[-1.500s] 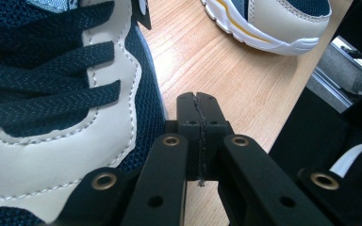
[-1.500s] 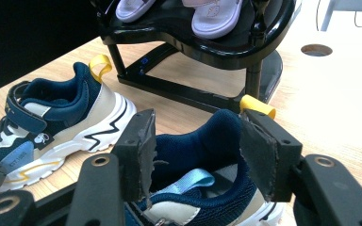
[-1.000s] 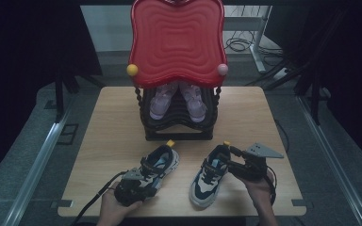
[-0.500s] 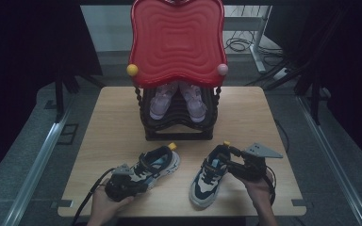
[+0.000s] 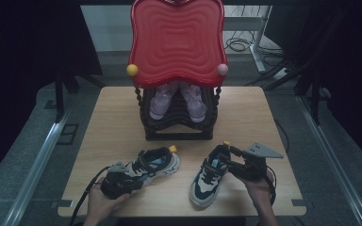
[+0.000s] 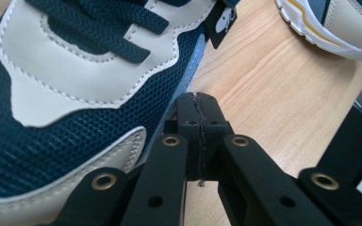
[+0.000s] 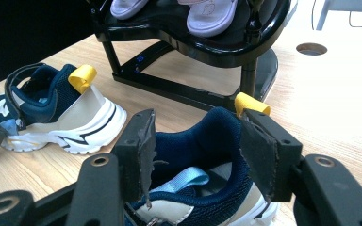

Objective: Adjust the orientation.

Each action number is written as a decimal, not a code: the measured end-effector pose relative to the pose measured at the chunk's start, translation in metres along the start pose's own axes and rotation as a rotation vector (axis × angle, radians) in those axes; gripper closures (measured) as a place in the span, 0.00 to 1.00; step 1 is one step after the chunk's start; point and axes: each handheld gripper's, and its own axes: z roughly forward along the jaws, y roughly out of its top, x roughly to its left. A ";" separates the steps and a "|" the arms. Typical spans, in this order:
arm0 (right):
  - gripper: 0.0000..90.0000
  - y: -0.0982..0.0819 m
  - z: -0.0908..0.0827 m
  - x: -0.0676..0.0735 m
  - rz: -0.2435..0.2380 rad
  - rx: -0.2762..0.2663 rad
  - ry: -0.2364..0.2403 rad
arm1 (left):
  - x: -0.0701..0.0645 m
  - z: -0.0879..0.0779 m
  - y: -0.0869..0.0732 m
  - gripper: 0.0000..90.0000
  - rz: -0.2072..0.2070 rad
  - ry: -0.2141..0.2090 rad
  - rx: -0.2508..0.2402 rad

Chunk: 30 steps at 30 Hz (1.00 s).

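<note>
Fingers of the left gripper (image 6: pixel 200 136) are pressed flat together with nothing between them, their tips beside the toe of the left sneaker (image 6: pixel 75 89), a navy mesh and cream shoe on the wooden desk (image 6: pixel 268 89). From the high view, the left hand (image 5: pixel 104 203) and its gripper (image 5: pixel 118 181) now sit farther toward the near-left corner of the desk than a second ago, and the left sneaker (image 5: pixel 153 165) lies slightly more across the desk, yellow heel tab pointing toward the rack.

Spread wide, the right gripper (image 7: pixel 195 150) has one finger (image 7: pixel 139 150) on each side of the right sneaker's (image 7: pixel 202 188) padded collar; whether either pad touches the shoe I cannot tell. From above, the right hand (image 5: pixel 259 186), its gripper (image 5: pixel 233 165) and that sneaker (image 5: pixel 209 176) look unchanged.

At the desk's far middle stands a black shoe rack (image 5: pixel 179 120) with a red wavy top (image 5: pixel 176 42). Inside it, on a shelf, rests a pair of pale lilac shoes (image 5: pixel 176 101), side by side, toes toward the person.
</note>
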 end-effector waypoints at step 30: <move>0.52 0.000 0.001 0.001 0.004 -0.003 0.005 | 0.038 -0.002 0.021 1.00 -0.067 0.086 -0.031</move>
